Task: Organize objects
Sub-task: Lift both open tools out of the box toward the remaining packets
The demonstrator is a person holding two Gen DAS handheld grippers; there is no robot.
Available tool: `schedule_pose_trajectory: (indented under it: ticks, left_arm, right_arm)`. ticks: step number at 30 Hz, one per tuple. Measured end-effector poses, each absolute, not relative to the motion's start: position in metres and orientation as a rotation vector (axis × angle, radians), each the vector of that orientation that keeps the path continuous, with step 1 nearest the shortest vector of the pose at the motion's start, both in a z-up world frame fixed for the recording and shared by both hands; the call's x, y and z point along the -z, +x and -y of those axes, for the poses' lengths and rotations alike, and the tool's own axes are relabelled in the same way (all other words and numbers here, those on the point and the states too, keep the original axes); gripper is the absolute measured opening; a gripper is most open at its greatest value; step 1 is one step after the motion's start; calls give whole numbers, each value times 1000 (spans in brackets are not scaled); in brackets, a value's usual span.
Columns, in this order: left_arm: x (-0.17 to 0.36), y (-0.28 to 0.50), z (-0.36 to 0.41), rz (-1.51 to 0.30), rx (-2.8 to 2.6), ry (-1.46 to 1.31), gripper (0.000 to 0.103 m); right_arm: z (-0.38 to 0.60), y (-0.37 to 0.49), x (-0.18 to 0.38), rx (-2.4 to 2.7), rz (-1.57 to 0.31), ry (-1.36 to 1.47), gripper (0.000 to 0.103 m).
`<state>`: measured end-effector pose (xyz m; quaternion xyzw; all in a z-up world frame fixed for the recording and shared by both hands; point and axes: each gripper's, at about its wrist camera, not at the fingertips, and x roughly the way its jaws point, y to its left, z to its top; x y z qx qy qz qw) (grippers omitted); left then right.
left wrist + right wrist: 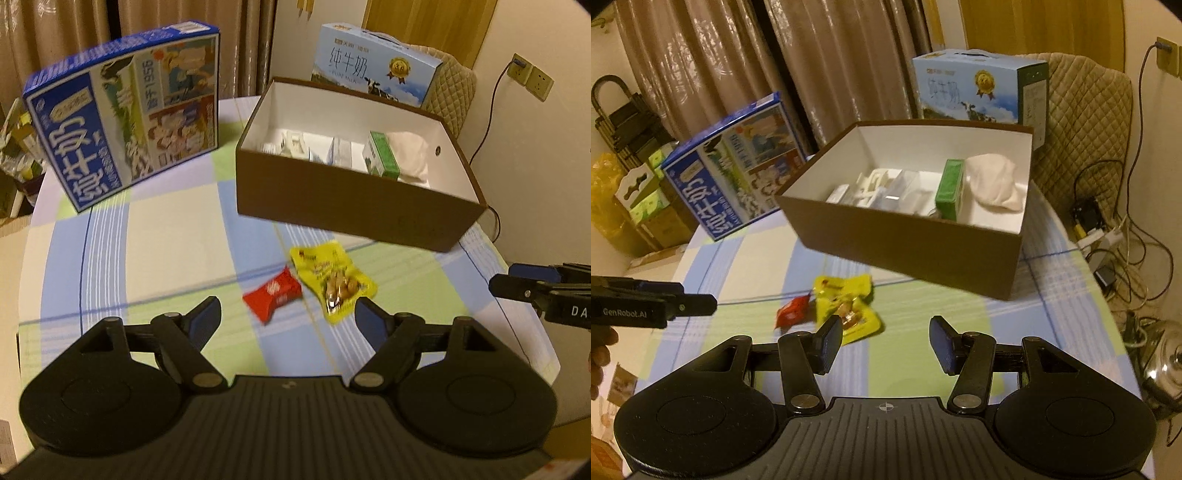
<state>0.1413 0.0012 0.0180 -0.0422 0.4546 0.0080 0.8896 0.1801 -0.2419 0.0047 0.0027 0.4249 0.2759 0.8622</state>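
With both grippers' fingers spread and empty, the left gripper (288, 314) sits nearer — red packet (272, 293) and yellow snack pouch (334, 280) just ahead between them.

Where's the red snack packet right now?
The red packet lies on the checked tablecloth, touching the left edge of the yellow nut packet, in front of the brown box, just ahead of the open left gripper.

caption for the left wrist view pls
Open left gripper hovers over red packet and yellow snack pouch before the brown box.
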Motion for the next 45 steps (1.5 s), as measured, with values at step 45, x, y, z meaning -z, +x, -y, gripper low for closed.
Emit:
schedule_pose_trajectory:
  ticks: [45]
  left_arm:
    - [34, 110, -10, -1064, -78, -107, 81]
  right_arm:
    - [194, 161, 55, -670, -1079, -41, 75]
